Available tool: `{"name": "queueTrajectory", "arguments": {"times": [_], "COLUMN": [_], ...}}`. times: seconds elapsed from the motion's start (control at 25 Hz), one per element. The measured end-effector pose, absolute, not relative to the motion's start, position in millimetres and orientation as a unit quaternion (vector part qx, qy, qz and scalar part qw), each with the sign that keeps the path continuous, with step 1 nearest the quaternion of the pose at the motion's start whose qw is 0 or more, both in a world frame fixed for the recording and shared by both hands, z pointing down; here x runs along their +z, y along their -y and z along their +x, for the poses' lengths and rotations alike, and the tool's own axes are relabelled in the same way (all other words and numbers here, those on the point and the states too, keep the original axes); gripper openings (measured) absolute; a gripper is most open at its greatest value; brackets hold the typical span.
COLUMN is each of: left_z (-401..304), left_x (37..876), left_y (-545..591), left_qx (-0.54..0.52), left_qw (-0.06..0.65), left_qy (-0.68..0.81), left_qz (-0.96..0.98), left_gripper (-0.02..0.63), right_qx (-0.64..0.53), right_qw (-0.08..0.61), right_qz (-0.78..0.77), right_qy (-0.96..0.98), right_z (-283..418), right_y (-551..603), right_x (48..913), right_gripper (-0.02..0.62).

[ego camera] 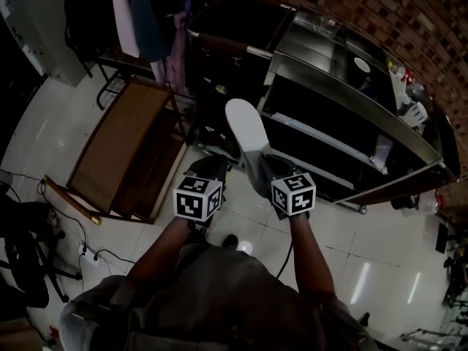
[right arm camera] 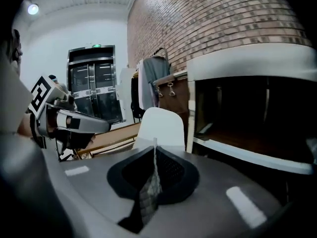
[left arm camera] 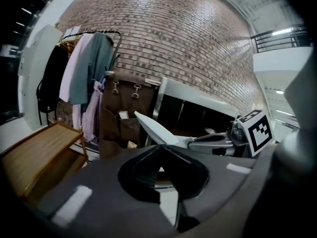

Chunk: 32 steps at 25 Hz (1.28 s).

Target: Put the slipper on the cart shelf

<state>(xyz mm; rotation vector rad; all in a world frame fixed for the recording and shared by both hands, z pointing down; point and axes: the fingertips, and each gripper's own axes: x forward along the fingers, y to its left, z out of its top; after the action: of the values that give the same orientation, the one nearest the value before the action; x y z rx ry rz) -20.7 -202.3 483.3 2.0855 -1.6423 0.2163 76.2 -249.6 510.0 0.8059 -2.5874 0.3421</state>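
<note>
A white slipper (ego camera: 245,123) sticks up and away from me, its toe towards the metal cart (ego camera: 344,75). My right gripper (ego camera: 257,163) is shut on the slipper's near end. In the right gripper view the slipper (right arm camera: 159,125) rises just beyond the closed jaws, beside the cart's white-edged shelf (right arm camera: 247,152). My left gripper (ego camera: 212,168) hovers close to the left of the right one, shut and holding nothing. The left gripper view shows the slipper (left arm camera: 154,129) and the right gripper (left arm camera: 218,144) ahead to its right.
A wooden rack (ego camera: 121,148) stands on the floor to the left. Clothes hang on a rail (ego camera: 146,13) behind it, next to a brown case (left arm camera: 124,103). Cables and a power strip (ego camera: 88,258) lie at the lower left. A brick wall (left arm camera: 188,38) backs the cart.
</note>
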Motion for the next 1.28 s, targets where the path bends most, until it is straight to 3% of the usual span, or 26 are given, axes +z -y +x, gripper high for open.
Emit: {"name": "queueTrajectory", "arguments": {"times": [0.2,0.6,1.28], "left_z": [48.6,117.5,156.0], "left_x": [486.2,490.7,510.5], "left_y": [219.5,291.8,394.4], "left_qx": [0.096,0.118,0.154], "left_qw": [0.235,0.228,0.230], "left_qy": [0.535,0.443,0.355], "left_qz": [0.806,0.859,0.893], "left_gripper": [0.008,0.008,0.008], "right_qx": [0.143,0.177,0.207], "right_qw": [0.195,0.183,0.132], "right_qz": [0.359,0.478,0.590], "right_qy": [0.902,0.840,0.769], "right_z": [150.8,239.5,296.4], "right_y": [262.3,317.5,460.7], "right_x": [514.0,520.4,533.2], "right_gripper": [0.009,0.009,0.011]}}
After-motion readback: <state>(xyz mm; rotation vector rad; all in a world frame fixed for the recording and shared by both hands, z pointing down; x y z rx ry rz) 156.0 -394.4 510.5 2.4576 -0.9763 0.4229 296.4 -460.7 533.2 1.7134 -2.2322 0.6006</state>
